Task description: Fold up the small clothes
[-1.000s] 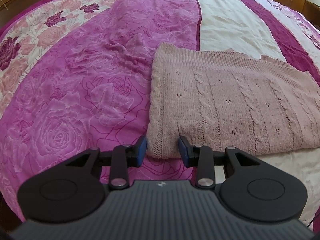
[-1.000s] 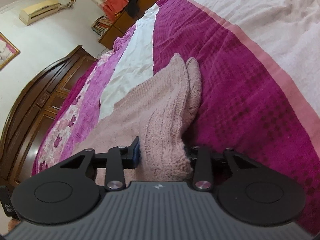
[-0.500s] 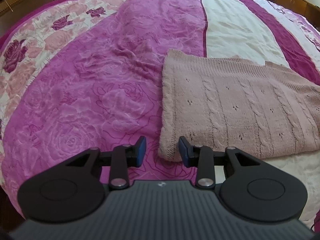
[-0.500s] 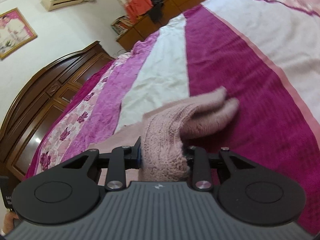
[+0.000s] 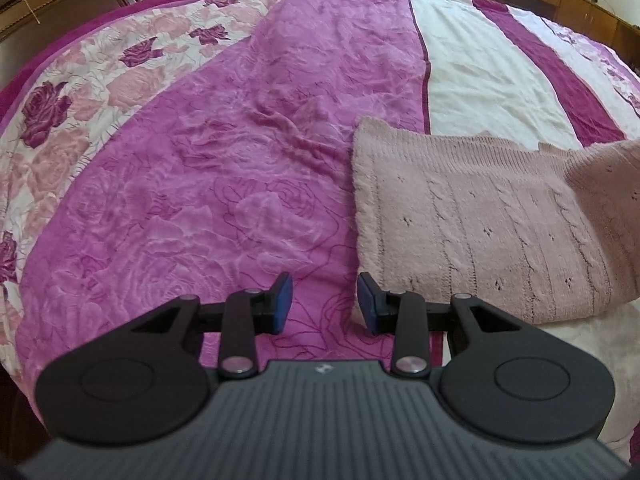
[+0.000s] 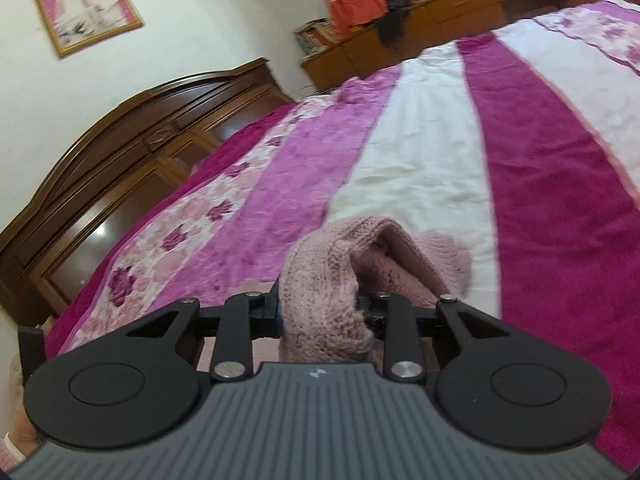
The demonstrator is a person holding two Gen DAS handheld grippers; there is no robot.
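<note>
Left wrist view: a bed fills the scene, covered by a bedspread in long stripes of pink floral print, magenta with a faint rose pattern, white, and dark magenta. A dusty pink cable-knit sweater, folded into a rough rectangle, lies flat on the right half, across the magenta and white stripes. Its far right corner is lifted and folding back over the rest. The left gripper sits low in the foreground, its two blue-padded fingers set apart with nothing between them, only bedspread visible in the gap. The right finger's tip is just beside the sweater's near left corner; I cannot tell whether they touch. Dark wooden furniture lines the top edge of the view.

Right wrist view: the right gripper is closed on a thick bunch of the same sweater, raised above the bedspread. The knit fills the gap between the fingers and hides most of both pads, and it bulges forward in a rounded fold with an opening on top. Beyond it the stripes run away to a dark wooden headboard on the left. On the white wall hangs a framed picture with a pink ground. A low wooden cabinet with books and cloth on top stands at the far end.
</note>
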